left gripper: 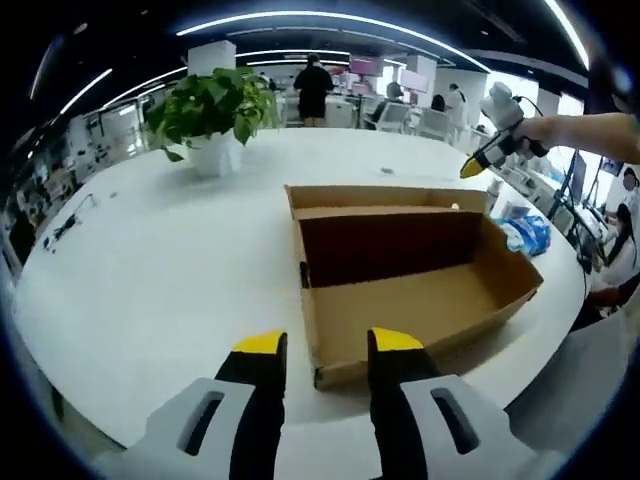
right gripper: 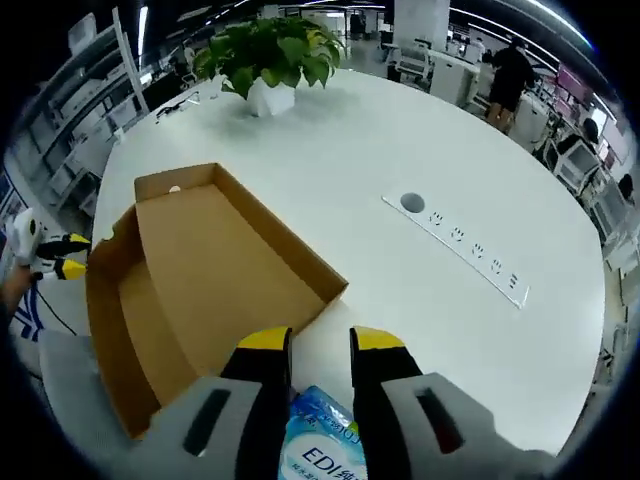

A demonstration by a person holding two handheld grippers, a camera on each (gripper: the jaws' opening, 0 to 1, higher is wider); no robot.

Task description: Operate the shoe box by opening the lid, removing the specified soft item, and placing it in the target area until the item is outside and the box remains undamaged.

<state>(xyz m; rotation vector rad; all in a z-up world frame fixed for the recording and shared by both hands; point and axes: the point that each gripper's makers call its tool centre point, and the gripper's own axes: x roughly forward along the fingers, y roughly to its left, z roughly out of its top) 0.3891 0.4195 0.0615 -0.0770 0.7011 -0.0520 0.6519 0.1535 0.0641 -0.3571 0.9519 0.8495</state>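
Shoe box [right gripper: 200,280] lies open; blue soft pack [right gripper: 322,440], half hidden, sits between the spread right hand-held gripper [right gripper: 320,342].

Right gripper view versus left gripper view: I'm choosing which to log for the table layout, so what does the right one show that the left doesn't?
The right gripper view has a long power strip set into the table and a blue-and-white soft pack lying between the right gripper's open jaws. The left gripper view has people standing at far desks and the box's dark inner wall. Both share the open cardboard box, the potted plant and the white round table.
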